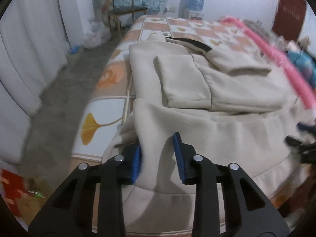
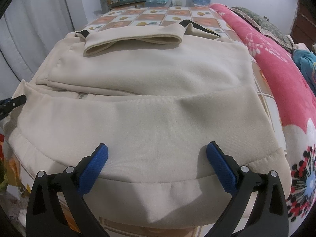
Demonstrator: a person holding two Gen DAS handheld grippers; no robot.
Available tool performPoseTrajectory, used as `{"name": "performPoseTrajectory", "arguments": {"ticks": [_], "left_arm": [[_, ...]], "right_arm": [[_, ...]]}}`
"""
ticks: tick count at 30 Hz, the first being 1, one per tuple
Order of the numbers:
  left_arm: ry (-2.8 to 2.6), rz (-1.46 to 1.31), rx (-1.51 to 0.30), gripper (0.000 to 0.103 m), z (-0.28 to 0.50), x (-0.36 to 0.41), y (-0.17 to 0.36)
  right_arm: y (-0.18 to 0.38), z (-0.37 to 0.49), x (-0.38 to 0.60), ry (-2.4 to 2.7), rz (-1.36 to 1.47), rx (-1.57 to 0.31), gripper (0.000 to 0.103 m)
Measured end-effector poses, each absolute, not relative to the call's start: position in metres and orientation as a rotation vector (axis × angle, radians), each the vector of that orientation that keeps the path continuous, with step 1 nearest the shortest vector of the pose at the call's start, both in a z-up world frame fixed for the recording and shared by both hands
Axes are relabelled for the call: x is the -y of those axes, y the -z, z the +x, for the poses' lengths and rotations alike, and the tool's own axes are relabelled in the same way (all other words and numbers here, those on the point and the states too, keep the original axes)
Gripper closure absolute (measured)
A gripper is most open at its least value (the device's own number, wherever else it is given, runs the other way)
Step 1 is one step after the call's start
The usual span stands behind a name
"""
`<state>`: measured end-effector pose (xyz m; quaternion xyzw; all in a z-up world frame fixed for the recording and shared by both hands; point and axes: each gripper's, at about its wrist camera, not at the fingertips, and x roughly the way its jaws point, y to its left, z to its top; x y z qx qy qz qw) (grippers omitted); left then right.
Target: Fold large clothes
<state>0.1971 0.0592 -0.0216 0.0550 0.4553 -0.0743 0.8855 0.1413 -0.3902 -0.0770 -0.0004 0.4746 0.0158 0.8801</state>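
A large cream sweatshirt lies on the bed with both sleeves folded across its body; it also fills the right wrist view. My left gripper is at the garment's near left hem corner, its blue pads partly closed with a raised fold of cream fabric between them. My right gripper is wide open over the ribbed hem, one pad on each side, holding nothing. The left gripper shows at the left edge of the right wrist view.
The bed sheet has an orange and white leaf pattern. A pink blanket lies along the bed's right side. A wooden chair and a water dispenser stand at the far wall. White curtains hang on the left above bare floor.
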Motion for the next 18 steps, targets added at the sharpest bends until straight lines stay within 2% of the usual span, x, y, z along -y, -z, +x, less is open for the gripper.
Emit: {"name": "performPoseTrajectory", "arguments": {"ticks": [5, 10, 18], "left_arm": [[0.043, 0.277, -0.94, 0.081, 0.193, -0.037, 0.028], [0.029, 0.298, -0.936, 0.081, 0.189, -0.036, 0.028], [0.019, 0.28, -0.938, 0.081, 0.191, -0.033, 0.03]], "right_arm": [[0.062, 0.133, 0.417, -0.091, 0.147, -0.975, 0.007], [0.039, 0.108, 0.461, -0.104, 0.244, -0.873, 0.007], [0.035, 0.113, 0.506, -0.042, 0.297, -0.852, 0.031]]}}
